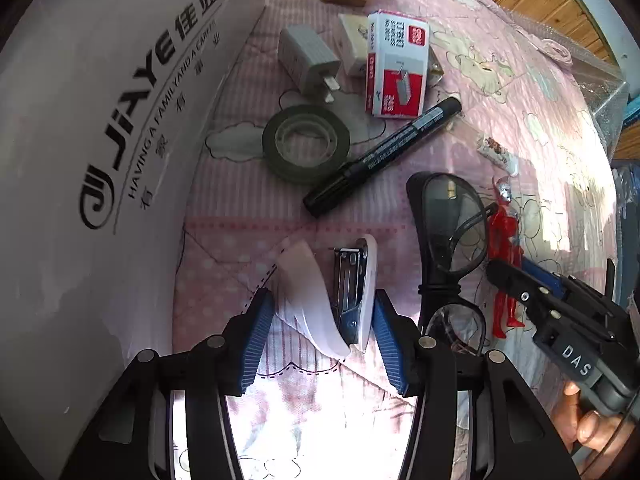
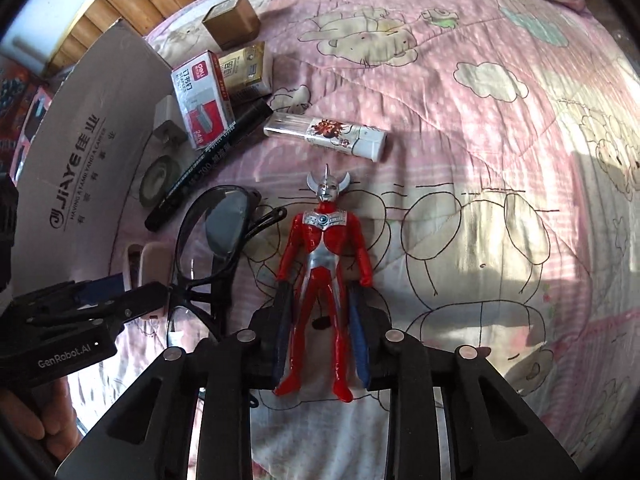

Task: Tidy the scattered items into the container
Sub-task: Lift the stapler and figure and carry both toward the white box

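Note:
A white stapler (image 1: 354, 292) lies on the pink bedspread between the blue pads of my left gripper (image 1: 323, 300), which is open, with a small gap at the left pad. My right gripper (image 2: 321, 292) is shut on the legs of a red and silver toy figure (image 2: 326, 240) that lies flat on the bedspread. The container is a cardboard box with JIAYE print (image 1: 100, 140), standing just left of the stapler. In the left wrist view the right gripper (image 1: 505, 276) shows over the figure (image 1: 506, 232).
Scattered beyond the stapler are a tape roll (image 1: 306, 144), a black marker (image 1: 384, 156), a red staples box (image 1: 396, 64), a grey plug (image 1: 308, 60) and black glasses (image 1: 448, 232). A white tube (image 2: 326, 134) and a brown box (image 2: 232, 20) lie farther off.

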`<state>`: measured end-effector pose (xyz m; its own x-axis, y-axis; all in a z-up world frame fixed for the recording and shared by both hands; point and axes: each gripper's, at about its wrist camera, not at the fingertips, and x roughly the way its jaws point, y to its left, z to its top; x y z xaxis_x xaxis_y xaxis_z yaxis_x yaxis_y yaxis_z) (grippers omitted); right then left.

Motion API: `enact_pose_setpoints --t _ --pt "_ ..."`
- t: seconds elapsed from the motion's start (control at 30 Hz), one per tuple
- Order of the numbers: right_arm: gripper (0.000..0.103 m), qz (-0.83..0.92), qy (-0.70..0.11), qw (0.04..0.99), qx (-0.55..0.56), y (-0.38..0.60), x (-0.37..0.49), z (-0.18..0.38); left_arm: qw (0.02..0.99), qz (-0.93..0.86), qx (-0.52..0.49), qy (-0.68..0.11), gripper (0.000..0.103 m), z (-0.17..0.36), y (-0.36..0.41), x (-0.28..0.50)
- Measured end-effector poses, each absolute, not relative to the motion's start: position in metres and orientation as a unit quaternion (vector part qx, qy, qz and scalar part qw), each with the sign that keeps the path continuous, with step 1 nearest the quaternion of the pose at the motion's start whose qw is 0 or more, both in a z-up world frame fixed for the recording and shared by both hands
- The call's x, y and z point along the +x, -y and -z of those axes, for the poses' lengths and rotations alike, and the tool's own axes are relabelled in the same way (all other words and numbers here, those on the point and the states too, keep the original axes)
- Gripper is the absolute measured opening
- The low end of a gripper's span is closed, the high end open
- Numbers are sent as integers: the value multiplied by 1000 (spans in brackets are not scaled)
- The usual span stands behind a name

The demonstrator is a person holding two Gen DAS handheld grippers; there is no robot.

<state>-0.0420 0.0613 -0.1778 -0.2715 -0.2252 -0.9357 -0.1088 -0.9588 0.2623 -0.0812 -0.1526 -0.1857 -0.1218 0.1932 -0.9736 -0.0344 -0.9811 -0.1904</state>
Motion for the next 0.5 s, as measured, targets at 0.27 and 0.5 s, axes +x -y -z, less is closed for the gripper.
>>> enact_pose_setpoints --t 0.27,0.5 --pt "30 796 115 41 593 -53 -41 177 66 -778 -625 -17 50 186 130 -72" --pt "28 788 163 41 592 -66 -32 167 92 -772 -628 38 41 170 147 -70"
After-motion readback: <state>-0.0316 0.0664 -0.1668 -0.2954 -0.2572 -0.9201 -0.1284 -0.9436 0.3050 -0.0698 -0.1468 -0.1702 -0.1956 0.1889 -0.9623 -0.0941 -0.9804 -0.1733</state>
